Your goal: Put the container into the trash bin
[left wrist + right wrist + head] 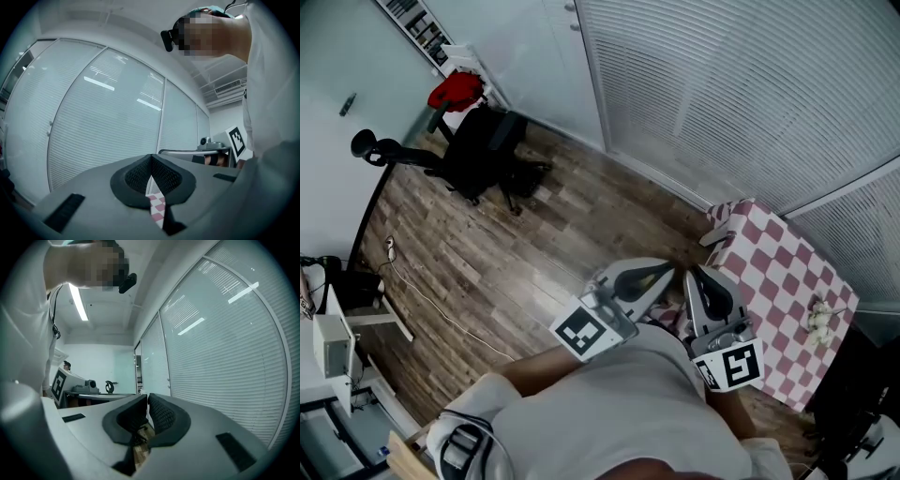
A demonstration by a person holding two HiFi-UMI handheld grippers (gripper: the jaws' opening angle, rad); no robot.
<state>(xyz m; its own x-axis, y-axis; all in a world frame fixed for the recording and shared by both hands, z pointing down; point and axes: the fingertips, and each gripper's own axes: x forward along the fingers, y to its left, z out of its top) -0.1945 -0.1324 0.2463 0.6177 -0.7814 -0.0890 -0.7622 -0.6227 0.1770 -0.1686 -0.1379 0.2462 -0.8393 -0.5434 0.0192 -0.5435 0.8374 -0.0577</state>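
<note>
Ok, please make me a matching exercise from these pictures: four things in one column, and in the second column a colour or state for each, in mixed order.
Column one
1. office chair
2. tablecloth
3. left claw
4. bundle behind the chair

Column two
A. red
B. shut, with nothing held
C. black
D. pink and white checks

Pairs: 1-C, 2-D, 3-B, 4-A
</note>
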